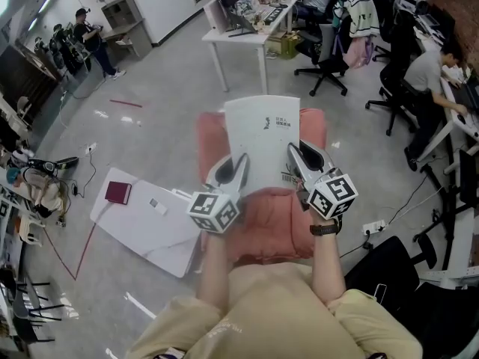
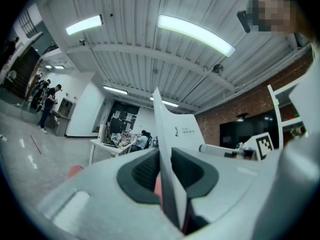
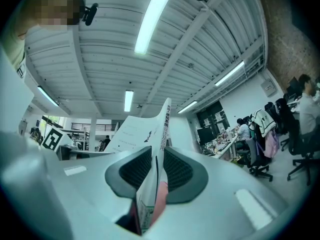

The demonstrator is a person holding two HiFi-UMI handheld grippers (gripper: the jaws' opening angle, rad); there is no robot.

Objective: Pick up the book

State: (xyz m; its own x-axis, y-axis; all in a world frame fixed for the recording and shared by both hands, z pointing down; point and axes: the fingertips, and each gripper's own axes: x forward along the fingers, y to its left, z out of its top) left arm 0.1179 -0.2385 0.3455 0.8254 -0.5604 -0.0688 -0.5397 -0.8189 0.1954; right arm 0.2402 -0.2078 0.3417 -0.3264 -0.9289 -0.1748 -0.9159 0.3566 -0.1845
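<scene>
Two tongs clamped on book (image 1: pixel 262 133) | left tongs (image 1: pixel 241 163) left edge, right tongs (image 1: pixel 293 154) right edge | advice: squeeze evenly, raise level, clear pink seat (image 1: pixel 269 219)

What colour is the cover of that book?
White, with small dark print; the book shows best in head view.

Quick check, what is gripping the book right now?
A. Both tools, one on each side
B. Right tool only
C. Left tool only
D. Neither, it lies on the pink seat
A: the left tool and the right tool each clamp a side edge of the book, which is held up above the seat.
</scene>
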